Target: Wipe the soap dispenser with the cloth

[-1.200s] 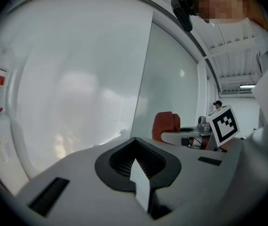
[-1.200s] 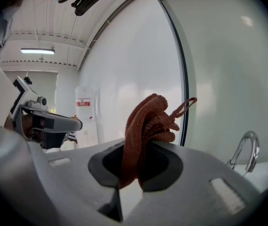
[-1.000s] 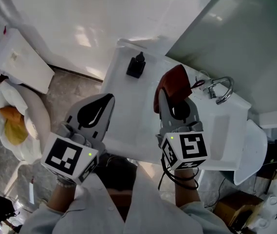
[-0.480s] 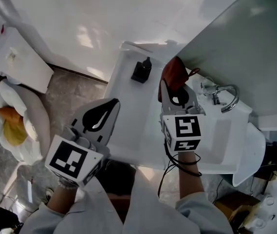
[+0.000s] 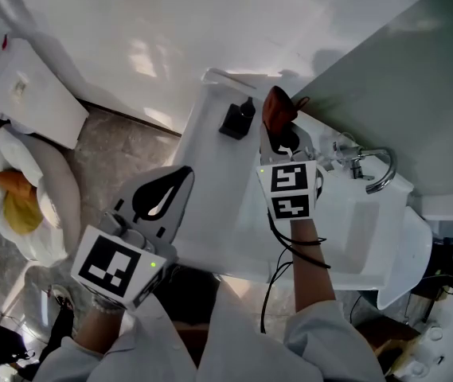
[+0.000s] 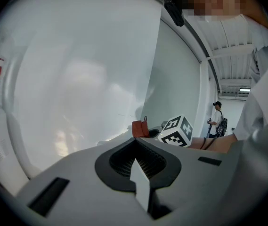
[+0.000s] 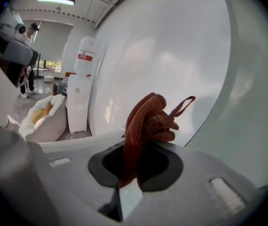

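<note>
Right gripper [image 5: 280, 134] advanced toward soap dispenser [image 5: 237, 118], clenched on cloth [image 5: 276, 108], left gripper [image 5: 180, 175] clenched empty

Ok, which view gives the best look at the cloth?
The right gripper view: the cloth fills the centre, bunched and pinched by the right hand-held gripper. The head view shows it as a small red-brown bunch near the soap dispenser; the left gripper view shows only a tiny far-off patch.

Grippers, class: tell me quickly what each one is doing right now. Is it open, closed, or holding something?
Left gripper: closed, holding nothing.
Right gripper: closed on the rust-red cloth.
</note>
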The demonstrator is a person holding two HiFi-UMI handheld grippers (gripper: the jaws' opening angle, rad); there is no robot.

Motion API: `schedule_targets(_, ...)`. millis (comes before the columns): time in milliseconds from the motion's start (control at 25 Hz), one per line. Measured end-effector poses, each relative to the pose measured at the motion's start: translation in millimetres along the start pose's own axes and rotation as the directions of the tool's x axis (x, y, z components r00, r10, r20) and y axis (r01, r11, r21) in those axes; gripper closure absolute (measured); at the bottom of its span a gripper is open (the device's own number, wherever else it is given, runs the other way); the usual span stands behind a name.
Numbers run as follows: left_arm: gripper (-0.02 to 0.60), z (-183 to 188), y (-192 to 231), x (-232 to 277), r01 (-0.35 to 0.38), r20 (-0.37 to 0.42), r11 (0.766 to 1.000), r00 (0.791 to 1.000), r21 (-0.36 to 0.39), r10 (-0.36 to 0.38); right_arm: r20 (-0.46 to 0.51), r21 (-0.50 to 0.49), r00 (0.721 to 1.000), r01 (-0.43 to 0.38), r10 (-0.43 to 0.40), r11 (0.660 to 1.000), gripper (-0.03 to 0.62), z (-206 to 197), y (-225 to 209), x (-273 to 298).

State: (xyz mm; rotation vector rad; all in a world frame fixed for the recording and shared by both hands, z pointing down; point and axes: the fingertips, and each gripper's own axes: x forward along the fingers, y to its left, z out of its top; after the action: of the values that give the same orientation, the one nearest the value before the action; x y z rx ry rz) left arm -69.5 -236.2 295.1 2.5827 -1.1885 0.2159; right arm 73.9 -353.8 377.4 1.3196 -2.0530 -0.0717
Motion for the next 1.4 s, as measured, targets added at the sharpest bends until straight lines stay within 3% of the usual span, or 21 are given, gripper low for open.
schedule_targets(160,0.577,-1,1,0,-0.007,-0.005,1.000,1.000,-0.007,0.007,-0.066,-0.080,0.998,-0.019,0.014,0.997,0.539,-9,5,18)
schedule_targets(320,0.577,-3,-4,-1,-0.003,-0.027,0.997,1.000,-0.071,0.002,-0.101,-0.118,0.994,-0.046,0.034,0.992,0.539,-17,15,36)
schedule_targets(600,0.577,-7,4,-2,-0.028,-0.037,0.996,0.999,-0.083,0.025,-0.114,-0.199,0.994,-0.024,0.001,0.980,0.539,-22,23,44)
schedule_targets(840,0.577,-9,5,1,-0.022,-0.023,0.999,0.999,-0.033,0.022,-0.111,-0.226,0.994,-0.009,-0.016,0.974,0.539,-27,29,42)
schedule_targets(1040,0.577,-14,-1,2,-0.018,-0.050,0.996,0.999,-0.086,0.013,-0.120,-0.247,0.993,-0.010,-0.020,0.969,0.539,-35,39,42)
schedule_targets(1200,0.577,-13,3,3,-0.023,-0.037,0.999,0.999,-0.038,0.022,-0.144,-0.351,0.988,0.007,-0.061,0.936,0.539,-42,45,44)
schedule_targets(1400,0.577,-13,4,1,-0.033,-0.041,0.999,0.999,-0.030,0.032,-0.176,-0.369,0.983,-0.022,-0.047,0.929,0.539,-51,57,49)
